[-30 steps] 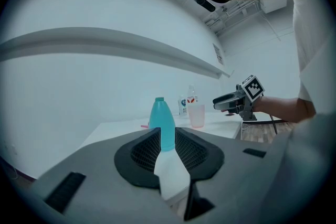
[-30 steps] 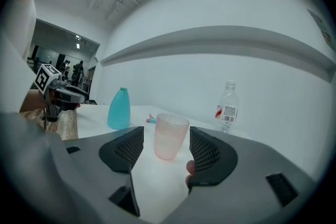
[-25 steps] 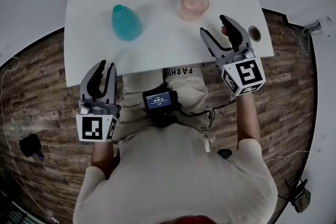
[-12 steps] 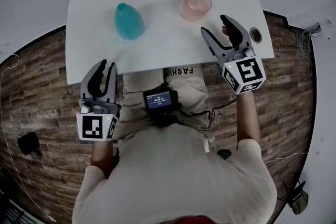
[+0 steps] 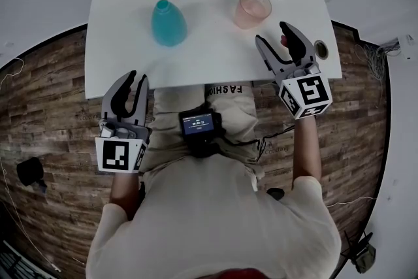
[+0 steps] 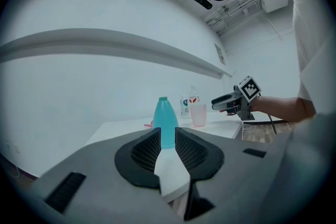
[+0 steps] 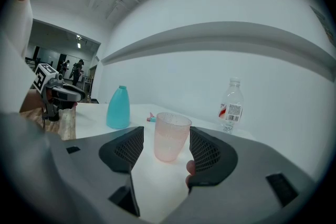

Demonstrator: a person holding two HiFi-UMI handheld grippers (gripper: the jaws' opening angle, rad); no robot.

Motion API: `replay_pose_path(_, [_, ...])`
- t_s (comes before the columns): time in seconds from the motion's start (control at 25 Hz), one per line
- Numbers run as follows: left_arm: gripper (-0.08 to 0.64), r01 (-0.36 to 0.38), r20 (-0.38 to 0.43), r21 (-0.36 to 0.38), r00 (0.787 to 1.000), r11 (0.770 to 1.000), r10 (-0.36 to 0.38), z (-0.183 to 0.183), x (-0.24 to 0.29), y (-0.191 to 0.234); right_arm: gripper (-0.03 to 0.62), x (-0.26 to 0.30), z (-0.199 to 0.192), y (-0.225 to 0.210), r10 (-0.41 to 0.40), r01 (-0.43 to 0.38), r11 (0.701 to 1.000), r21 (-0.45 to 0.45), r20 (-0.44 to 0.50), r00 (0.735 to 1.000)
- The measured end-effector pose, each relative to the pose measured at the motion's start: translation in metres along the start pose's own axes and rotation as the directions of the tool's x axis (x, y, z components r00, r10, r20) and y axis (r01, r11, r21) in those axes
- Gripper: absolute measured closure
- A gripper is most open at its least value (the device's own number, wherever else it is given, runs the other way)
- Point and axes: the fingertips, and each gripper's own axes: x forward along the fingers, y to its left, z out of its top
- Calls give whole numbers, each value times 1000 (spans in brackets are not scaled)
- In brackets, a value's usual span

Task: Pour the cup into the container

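Pink cup (image 5: 253,8) upright on white worktop (image 5: 130,42), upper right of head view, just ahead of right claw (image 5: 272,36), which is spread and pinching nothing. Teal bottle (image 5: 168,23) stands left of cup (well apart). Left claw (image 5: 136,77) at worktop's near edge, slightly parted, empty. Cup's contents: hard to tell.

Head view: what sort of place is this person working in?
Probably a lab or recording studio rather than a home. There is a plain white table, loose cables lie on the wood floor, and the person holds a marker-tagged left tool and right tool.
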Motion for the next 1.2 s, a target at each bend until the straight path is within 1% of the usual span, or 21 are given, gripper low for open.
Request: replay_pose_path(1.2, [477, -6, 3, 3, 1000, 1000, 6, 0, -6, 3, 313, 0, 1, 3, -5, 5, 1000, -5, -3, 1000])
